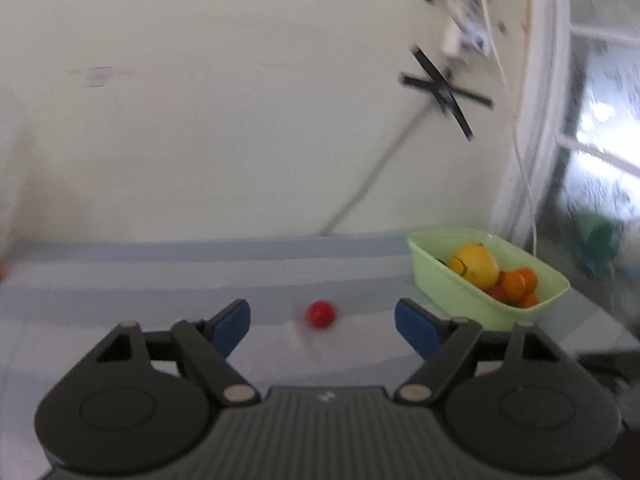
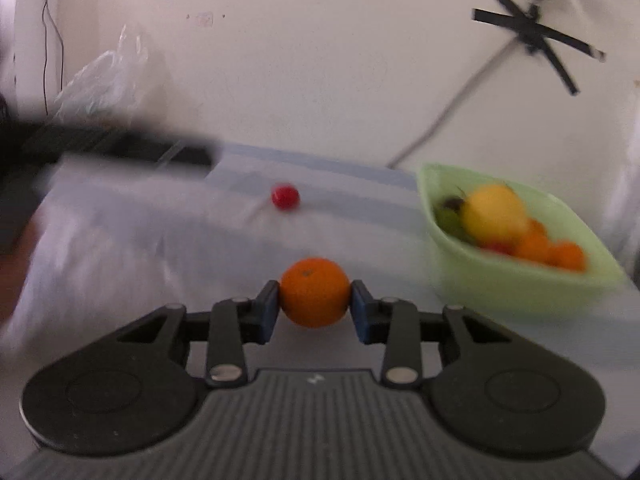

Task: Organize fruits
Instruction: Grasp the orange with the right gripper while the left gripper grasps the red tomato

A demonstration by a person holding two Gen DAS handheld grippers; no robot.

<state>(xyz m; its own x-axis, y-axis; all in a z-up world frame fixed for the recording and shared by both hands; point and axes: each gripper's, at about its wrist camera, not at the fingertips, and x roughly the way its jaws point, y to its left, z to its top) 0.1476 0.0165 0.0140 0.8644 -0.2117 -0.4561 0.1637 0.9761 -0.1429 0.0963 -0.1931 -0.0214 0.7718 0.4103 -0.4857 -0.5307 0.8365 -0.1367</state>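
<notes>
A small red fruit (image 1: 321, 314) lies on the pale cloth, just beyond my left gripper (image 1: 322, 320), whose blue pads stand wide apart and open with nothing touching them. To the right sits a light green tub (image 1: 552, 280) holding a yellow fruit (image 1: 474, 266) and several small orange and red ones. In the right wrist view my right gripper (image 2: 315, 304) is shut on an orange (image 2: 315, 296), both blue pads pressing its sides. The red fruit (image 2: 285, 197) lies farther back and the green tub (image 2: 520, 284) stands at the right.
A striped pale cloth (image 1: 160, 280) covers the table up to a cream wall. A dark blurred shape (image 2: 120, 148), apparently the other gripper, crosses the left of the right wrist view, under a clear plastic bag (image 2: 108, 76). Cables and black tape crosses (image 1: 444, 92) hang on the wall.
</notes>
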